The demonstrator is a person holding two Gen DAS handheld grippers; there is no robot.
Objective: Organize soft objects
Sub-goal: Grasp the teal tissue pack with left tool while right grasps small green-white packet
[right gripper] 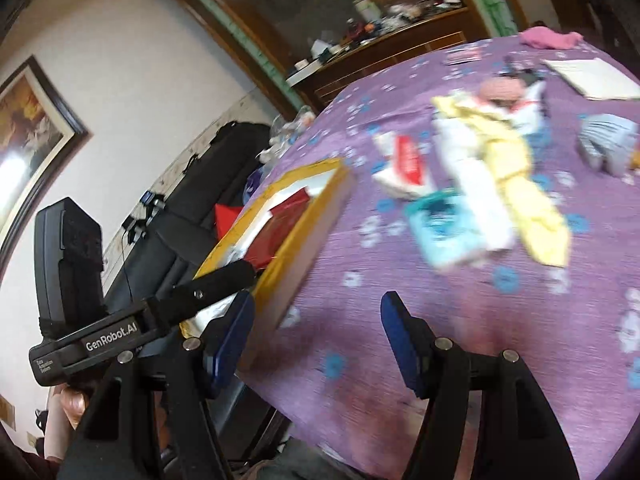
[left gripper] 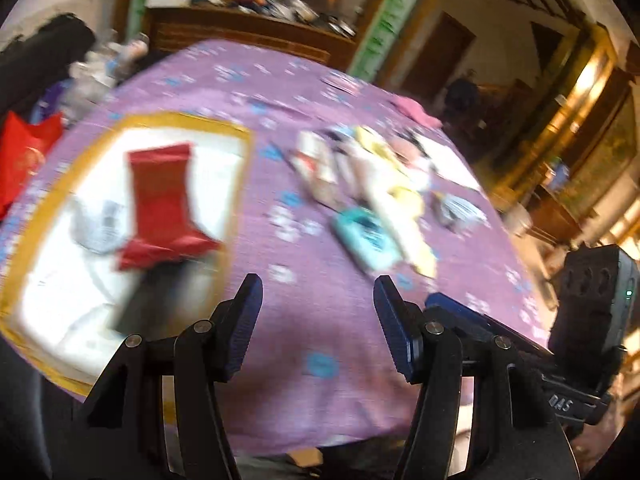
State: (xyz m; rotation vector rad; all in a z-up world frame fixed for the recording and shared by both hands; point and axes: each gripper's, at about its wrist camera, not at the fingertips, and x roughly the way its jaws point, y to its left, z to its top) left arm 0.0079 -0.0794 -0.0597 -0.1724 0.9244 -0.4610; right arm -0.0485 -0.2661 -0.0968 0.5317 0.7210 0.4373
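Purple tablecloth (left gripper: 320, 312); sock pile (left gripper: 372, 184) beyond open jaws.

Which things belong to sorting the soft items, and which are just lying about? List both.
Job: yellow-rimmed box holding a red sock and grey sock; the sock pile still on the purple cloth.

Lying about: pink cloth, white pad, cluttered sideboard.

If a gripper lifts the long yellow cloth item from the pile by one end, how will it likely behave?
The yellow cloth looks thin and creased, so it would probably droop rather than hold its shape. It lies across the white folded piece in the pile, so lifting it may drag that neighbour. It seems light. Motion blur hides the finer texture.
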